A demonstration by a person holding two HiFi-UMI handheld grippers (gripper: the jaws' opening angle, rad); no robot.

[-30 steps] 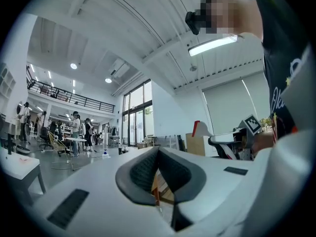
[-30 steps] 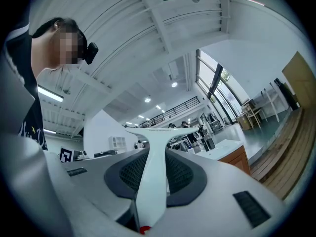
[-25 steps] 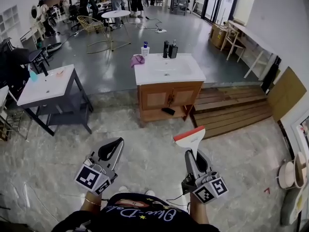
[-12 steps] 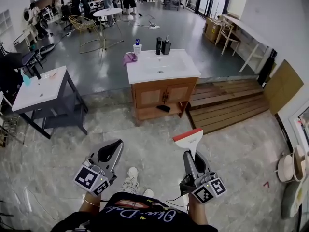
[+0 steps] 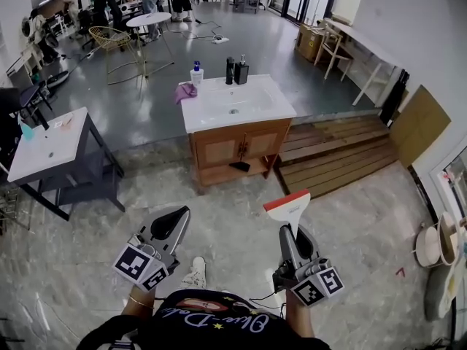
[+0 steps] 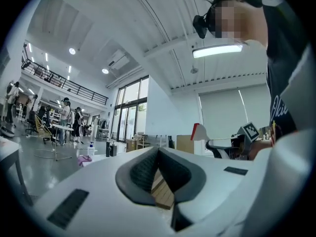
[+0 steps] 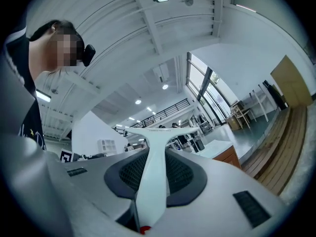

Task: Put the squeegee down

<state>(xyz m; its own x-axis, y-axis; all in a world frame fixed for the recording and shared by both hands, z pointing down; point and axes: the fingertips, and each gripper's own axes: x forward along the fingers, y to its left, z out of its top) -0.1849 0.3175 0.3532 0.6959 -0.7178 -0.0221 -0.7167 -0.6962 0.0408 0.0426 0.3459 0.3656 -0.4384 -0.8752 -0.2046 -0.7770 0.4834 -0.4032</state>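
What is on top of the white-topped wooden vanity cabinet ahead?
Along the white countertop's back edge: a crumpled purple cloth, a white bottle with blue cap, two dark dispenser bottles. The sunken basin looks bare. Anything directly behind the bottles is covered.

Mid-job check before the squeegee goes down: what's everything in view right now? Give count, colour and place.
white squeegee with a red blade strip: one, white and red, handle in the right gripper's jaws
wooden vanity cabinet with a white sink top: one, brown and white, ahead across the floor
white pump bottle with a blue cap: one, back of the sink top
dark pump bottles: two, black, back of the sink top
crumpled purple cloth: one, left edge of the sink top
dark-framed table with a white basin top: one, far left
wooden slat platform: one, brown, right of the vanity
left gripper: grey, jaws together, empty
right gripper: grey, jaws closed on the squeegee
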